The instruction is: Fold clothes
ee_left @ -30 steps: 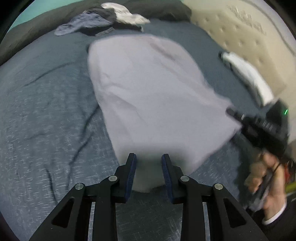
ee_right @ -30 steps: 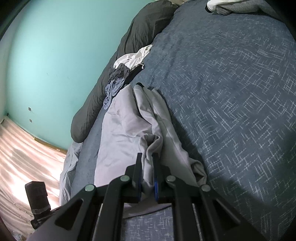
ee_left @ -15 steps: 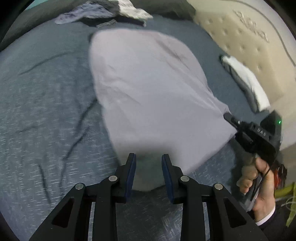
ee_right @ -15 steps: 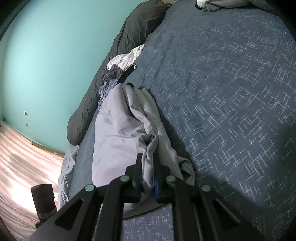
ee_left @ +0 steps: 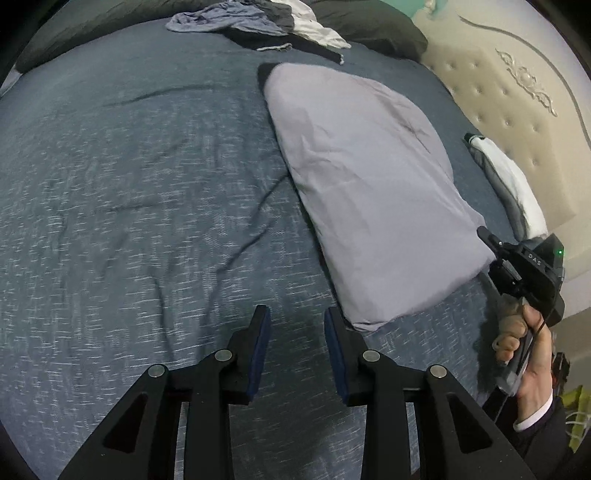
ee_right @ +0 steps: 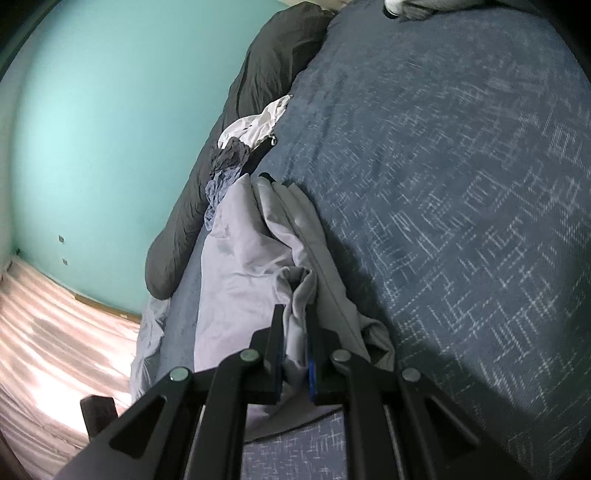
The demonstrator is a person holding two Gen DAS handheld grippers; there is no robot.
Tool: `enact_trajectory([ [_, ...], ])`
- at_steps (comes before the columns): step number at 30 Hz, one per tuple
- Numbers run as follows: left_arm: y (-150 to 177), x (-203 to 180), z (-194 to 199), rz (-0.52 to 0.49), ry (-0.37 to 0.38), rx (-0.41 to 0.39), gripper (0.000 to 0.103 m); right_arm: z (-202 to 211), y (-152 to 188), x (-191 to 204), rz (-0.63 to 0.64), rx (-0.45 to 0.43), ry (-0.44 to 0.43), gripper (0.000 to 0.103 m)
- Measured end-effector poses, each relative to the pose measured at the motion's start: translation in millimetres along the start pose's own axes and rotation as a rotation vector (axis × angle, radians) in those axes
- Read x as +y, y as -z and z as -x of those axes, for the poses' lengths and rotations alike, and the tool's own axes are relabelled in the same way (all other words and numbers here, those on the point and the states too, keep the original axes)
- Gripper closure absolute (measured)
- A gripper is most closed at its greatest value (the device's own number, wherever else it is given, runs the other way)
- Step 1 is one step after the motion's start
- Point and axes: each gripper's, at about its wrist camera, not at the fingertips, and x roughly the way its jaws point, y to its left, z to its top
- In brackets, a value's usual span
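Here the left wrist view takes in the whole lilac garment (ee_left: 369, 192) from above: a flat, folded slab w/ rounded outline on the blue bedspread (ee_left: 129, 192), right of centre frame. Its long axis runs from upper centre of the frame down to lower right, narrow end pointing at the clothes pile (ee_left: 258, 22) at top. That view also has the tufted beige headboard (ee_left: 517, 122) at upper right. The right wrist view shows neither; instead it gets the edge-on stack of layers, the teal wall (ee_right: 110, 110) at upper left and a dark pillow (ee_right: 236, 147).

Left tongs (ee_left: 297, 350) gape wide, nothing between them, just beside the garment's near corner. Right tongs (ee_right: 295, 347) are pinched narrow on a bunched fold of the garment.

Fabric looks thin, smooth, softly creased; bedspread is a coarse blue weave w/ white flecks.
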Motion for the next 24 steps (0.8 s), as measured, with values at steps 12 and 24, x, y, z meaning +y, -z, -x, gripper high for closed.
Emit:
enact_trajectory([
  [12,-9,52,75,0.039,0.009,-0.130,0.067,-16,11,112,0.224,0.034,-0.123,0.094],
  [24,16,155,145,0.151,-0.032,-0.234,0.063,-139,160,292,0.613,0.380,-0.166,0.094],
])
